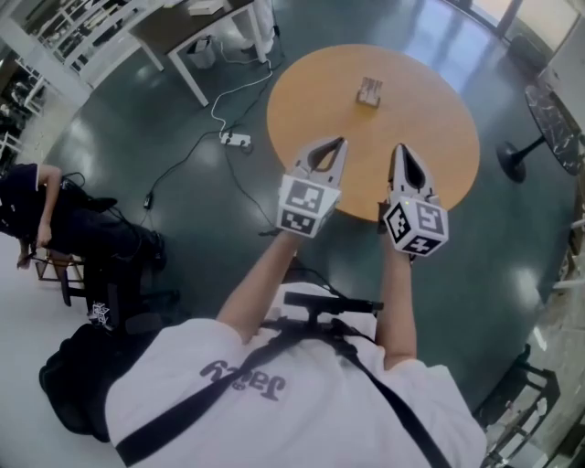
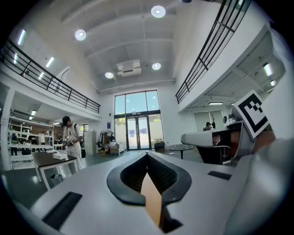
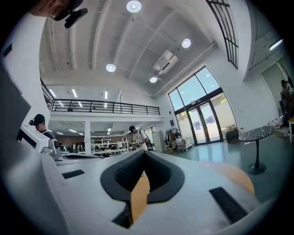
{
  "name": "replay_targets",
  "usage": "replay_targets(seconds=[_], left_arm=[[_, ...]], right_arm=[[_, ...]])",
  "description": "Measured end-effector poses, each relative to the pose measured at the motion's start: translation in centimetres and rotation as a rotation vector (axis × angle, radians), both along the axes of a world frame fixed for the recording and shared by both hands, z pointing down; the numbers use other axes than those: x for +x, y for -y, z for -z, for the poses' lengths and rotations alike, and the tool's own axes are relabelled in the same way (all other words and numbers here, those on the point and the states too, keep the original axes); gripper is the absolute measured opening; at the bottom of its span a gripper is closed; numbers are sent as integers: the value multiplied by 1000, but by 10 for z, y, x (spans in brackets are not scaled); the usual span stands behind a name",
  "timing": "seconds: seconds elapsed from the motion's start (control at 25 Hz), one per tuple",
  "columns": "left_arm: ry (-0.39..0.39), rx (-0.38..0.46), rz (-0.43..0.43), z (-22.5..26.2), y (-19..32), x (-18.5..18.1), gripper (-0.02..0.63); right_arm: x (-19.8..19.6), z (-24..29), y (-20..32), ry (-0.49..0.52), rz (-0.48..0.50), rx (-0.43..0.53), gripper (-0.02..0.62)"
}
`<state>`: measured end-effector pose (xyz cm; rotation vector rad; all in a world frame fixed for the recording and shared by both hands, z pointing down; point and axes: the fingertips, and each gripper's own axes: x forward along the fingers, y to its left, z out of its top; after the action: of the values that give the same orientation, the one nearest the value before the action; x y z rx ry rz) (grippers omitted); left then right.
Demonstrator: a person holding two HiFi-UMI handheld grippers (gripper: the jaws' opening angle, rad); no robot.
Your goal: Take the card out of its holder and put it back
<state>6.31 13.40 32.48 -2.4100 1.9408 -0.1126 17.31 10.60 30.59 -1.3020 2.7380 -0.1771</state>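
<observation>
A small card holder (image 1: 369, 91) with a card in it stands on the far part of the round wooden table (image 1: 430, 137); detail is too small to make out. Both grippers are held level over the table's near edge, well short of the holder. My left gripper (image 1: 341, 143) has its jaws meeting at the tip, with nothing between them. My right gripper (image 1: 399, 149) is beside it, also shut and empty. In the left gripper view the left gripper (image 2: 147, 155) points out into the hall, and in the right gripper view the right gripper (image 3: 144, 152) does too; the holder appears in neither.
A white table (image 1: 196, 27) stands at the back left. A power strip (image 1: 236, 139) and its cable lie on the floor left of the round table. A person (image 1: 37, 210) sits at far left. A stand with a round base (image 1: 516, 157) is at the right.
</observation>
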Motion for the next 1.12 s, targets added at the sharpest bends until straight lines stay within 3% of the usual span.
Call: replay_targets(seconds=[0.24, 0.44, 1.12], left_arm=[[-45, -19, -8, -11, 29, -22, 11], [-48, -6, -64, -5, 65, -32, 11], [-74, -59, -218, -22, 132, -92, 11]], right_arm=[[-24, -3, 21, -55, -6, -8, 12], [-54, 0, 49, -78, -13, 0, 12], [-135, -10, 112, -81, -99, -61, 12]])
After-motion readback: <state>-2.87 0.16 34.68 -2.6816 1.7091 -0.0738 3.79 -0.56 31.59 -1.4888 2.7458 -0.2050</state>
